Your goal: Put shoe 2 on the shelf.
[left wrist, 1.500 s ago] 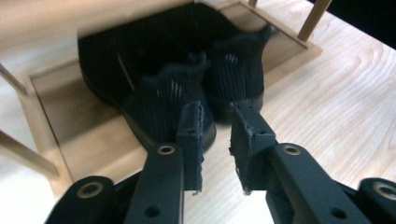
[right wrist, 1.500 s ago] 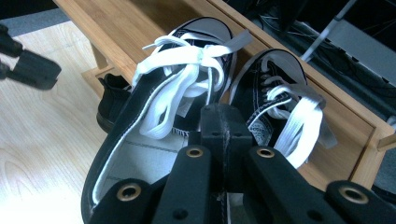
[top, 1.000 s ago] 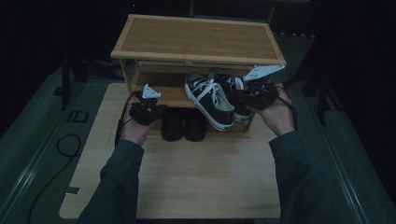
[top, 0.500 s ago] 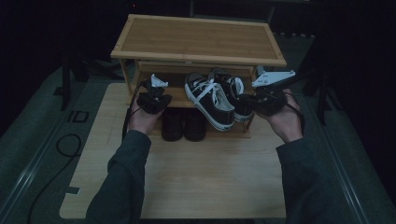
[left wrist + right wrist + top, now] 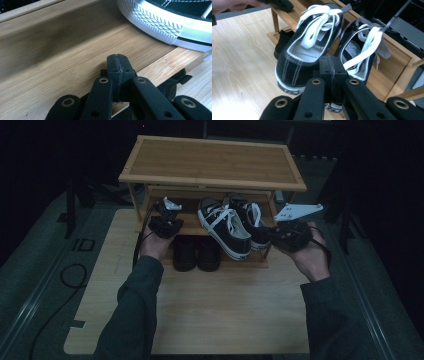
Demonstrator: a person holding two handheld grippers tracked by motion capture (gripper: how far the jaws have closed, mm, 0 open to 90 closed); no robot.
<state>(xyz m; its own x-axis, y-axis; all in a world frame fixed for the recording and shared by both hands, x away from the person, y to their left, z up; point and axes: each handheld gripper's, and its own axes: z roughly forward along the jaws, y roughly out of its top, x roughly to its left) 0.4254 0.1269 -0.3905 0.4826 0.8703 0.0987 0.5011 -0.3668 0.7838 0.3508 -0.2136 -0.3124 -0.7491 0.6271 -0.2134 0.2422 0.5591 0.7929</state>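
Sneakers (image 5: 232,226) fill middle shelf (image 5: 187,222); both hand-held grippers (image 5: 166,215) (image 5: 289,231) pressed together, empty.

Wooden rack (image 5: 212,162) shelf bears two black sneakers (image 5: 225,227).
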